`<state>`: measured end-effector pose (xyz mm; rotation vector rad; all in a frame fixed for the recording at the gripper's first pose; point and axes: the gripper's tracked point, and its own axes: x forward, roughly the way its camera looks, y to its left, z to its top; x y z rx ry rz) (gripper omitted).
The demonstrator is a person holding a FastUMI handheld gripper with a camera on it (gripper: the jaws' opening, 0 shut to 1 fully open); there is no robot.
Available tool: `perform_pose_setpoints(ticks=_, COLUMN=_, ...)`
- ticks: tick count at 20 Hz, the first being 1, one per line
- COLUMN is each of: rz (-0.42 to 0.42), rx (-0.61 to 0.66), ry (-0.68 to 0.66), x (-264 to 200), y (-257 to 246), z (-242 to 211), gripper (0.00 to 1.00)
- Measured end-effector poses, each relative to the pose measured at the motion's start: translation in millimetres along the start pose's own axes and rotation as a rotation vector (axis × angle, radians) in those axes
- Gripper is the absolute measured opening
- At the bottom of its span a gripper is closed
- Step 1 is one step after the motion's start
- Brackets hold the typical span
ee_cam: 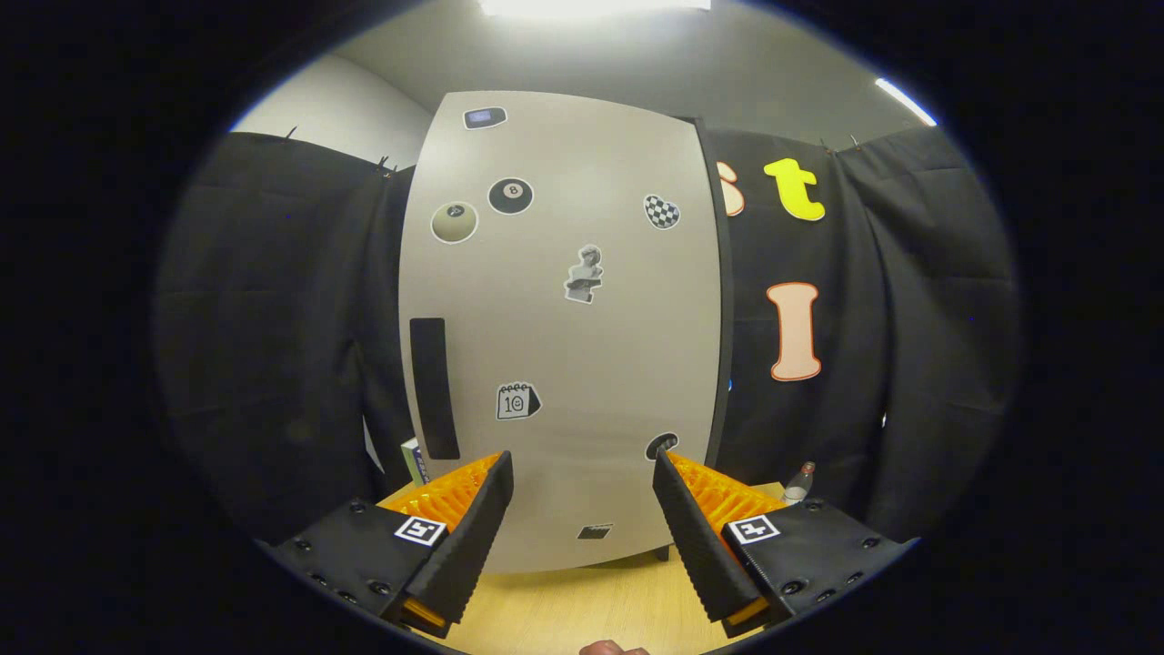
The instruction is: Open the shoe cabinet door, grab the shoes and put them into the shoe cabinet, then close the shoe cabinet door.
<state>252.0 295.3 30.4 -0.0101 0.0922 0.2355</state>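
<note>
The closed door (564, 309) is faced; its upright handle (434, 388), centre-left, lies above the left of the spread, empty fingers (582, 478).

The shoe cabinet door (559, 327) stands upright at frame centre on the table (582, 605), beyond the gripper (582, 468), whose fingers are spread apart with nothing between them. The door handle (434, 388) occupies the door's lower-left portion. A bottle (799, 482) stands at lower right of the cabinet, behind the right finger.
</note>
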Motion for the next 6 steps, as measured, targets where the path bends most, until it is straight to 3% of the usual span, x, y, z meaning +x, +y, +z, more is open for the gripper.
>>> perform_pose_setpoints(ticks=6, rz=0.059, rx=-0.036, ry=0.024, x=-15, y=-13, z=-8, gripper=0.97)
